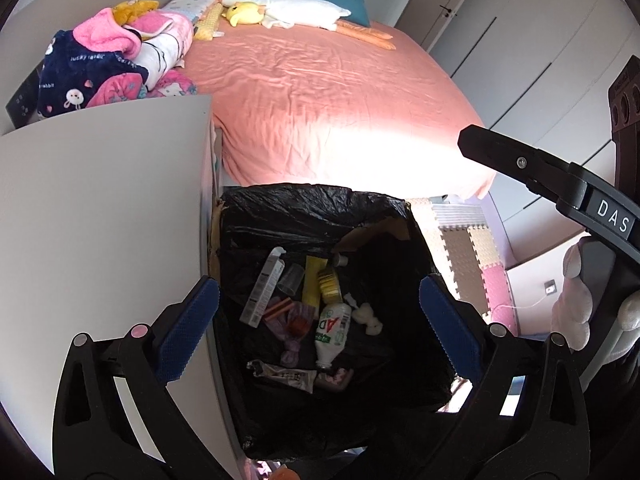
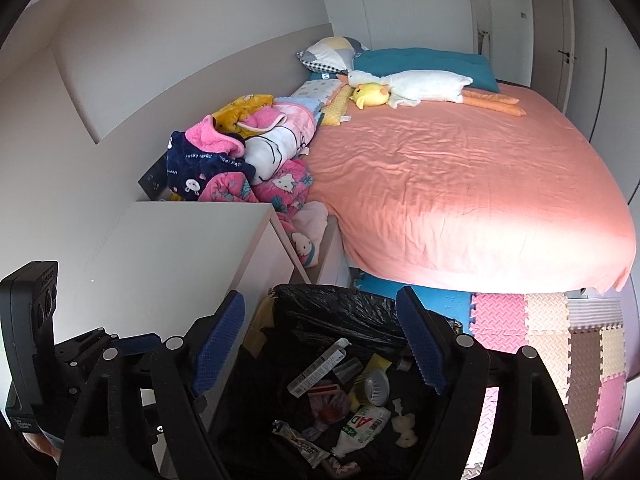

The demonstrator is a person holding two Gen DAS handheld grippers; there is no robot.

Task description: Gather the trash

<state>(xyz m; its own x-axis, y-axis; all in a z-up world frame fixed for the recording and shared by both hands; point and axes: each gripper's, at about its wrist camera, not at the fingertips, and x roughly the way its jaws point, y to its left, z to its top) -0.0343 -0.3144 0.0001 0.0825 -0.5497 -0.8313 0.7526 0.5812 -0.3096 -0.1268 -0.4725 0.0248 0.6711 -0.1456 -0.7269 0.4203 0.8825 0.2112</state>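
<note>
A cardboard bin lined with a black bag (image 1: 280, 208) stands on the floor between a white cabinet and the bed. It holds several pieces of trash: a white AD bottle (image 1: 333, 330), a white tube (image 1: 266, 286), a gold lid (image 1: 329, 281), a clear cup (image 1: 291, 279) and wrappers. My left gripper (image 1: 320, 328) is open and empty, hovering above the bin. My right gripper (image 2: 320, 344) is open and empty, also above the bin (image 2: 340, 308); the AD bottle (image 2: 362, 426) lies below it. The right gripper's body (image 1: 560, 184) shows at the right of the left wrist view.
A white cabinet (image 1: 100, 200) stands left of the bin. A bed with a pink sheet (image 1: 320, 92) lies behind, with plush toys (image 1: 288, 8) and piled blankets (image 1: 112, 64). Foam puzzle mats (image 2: 560, 340) cover the floor to the right.
</note>
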